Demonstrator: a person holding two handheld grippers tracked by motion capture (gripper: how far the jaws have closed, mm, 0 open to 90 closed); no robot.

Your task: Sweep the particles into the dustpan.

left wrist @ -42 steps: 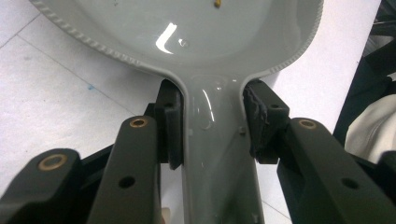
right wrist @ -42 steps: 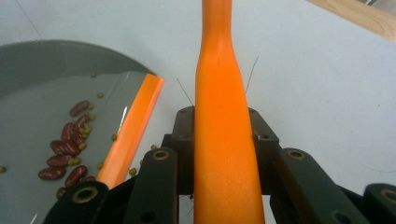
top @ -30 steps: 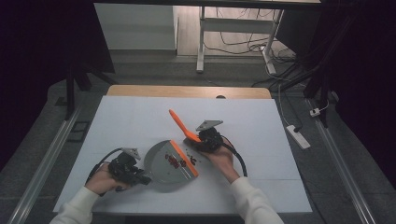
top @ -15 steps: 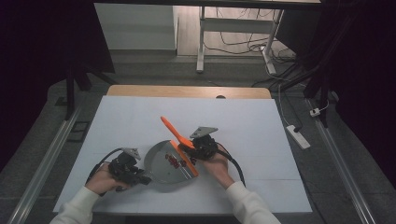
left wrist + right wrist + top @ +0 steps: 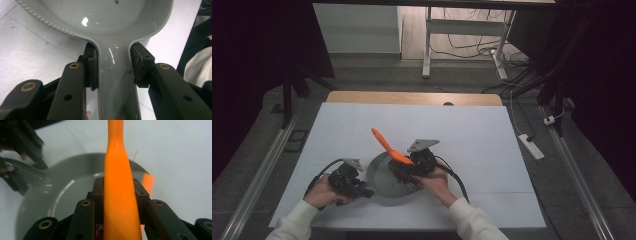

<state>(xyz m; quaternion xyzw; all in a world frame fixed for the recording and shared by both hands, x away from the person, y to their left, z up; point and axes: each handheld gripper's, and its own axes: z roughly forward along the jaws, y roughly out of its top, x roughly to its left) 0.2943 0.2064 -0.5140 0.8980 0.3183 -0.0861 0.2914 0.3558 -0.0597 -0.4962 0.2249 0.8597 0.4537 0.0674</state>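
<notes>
A grey pan [image 5: 379, 176] lies on the white table near its front edge. In the left gripper view my left gripper [image 5: 113, 65] is shut on the pan's handle [image 5: 113, 80], one pad on each side. In the high view that left gripper [image 5: 356, 189] sits at the pan's left. My right gripper [image 5: 413, 167] is shut on an orange-handled tool [image 5: 384, 142]. The tool's lower end is over the pan and its handle points up and away to the left. In the right gripper view the orange handle [image 5: 120, 170] runs up between the right gripper's [image 5: 120, 193] jaws, above the pan [image 5: 62, 195].
The white table top [image 5: 472, 135] is bare behind and to the right of the pan. A small brown speck [image 5: 117, 1] lies in the pan's bowl. A power strip [image 5: 532, 146] lies on the floor off the table's right edge.
My right gripper has carried the orange tool leftward, farther over the pan. The left gripper and the pan have stayed put.
</notes>
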